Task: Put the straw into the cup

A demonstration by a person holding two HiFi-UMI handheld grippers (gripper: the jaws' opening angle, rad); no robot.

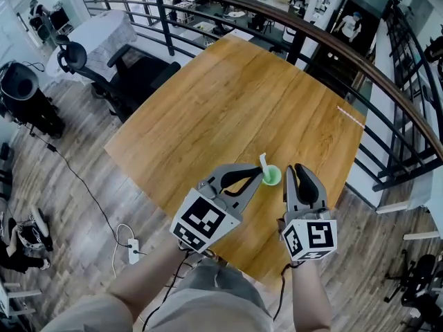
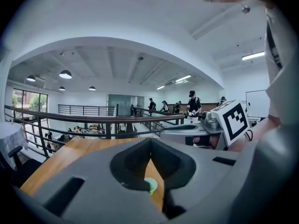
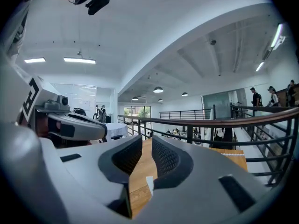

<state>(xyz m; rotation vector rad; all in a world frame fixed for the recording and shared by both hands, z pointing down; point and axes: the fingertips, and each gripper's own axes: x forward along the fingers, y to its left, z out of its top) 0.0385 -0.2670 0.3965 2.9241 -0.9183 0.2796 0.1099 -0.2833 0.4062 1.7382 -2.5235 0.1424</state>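
Fingers on the left gripper (image 2: 150,144) meet, empty; the right gripper (image 3: 146,143) stands narrowly parted, empty. The straw (image 1: 263,163) already stands in the cup (image 1: 273,178) on the desk (image 1: 228,102), so nothing seems left.

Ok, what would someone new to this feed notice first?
Probably the green cup with the white straw standing in it, near the table's near edge. Then the two grippers flanking it: the left gripper with jaws together and empty, and the right gripper with jaws slightly apart, holding nothing.
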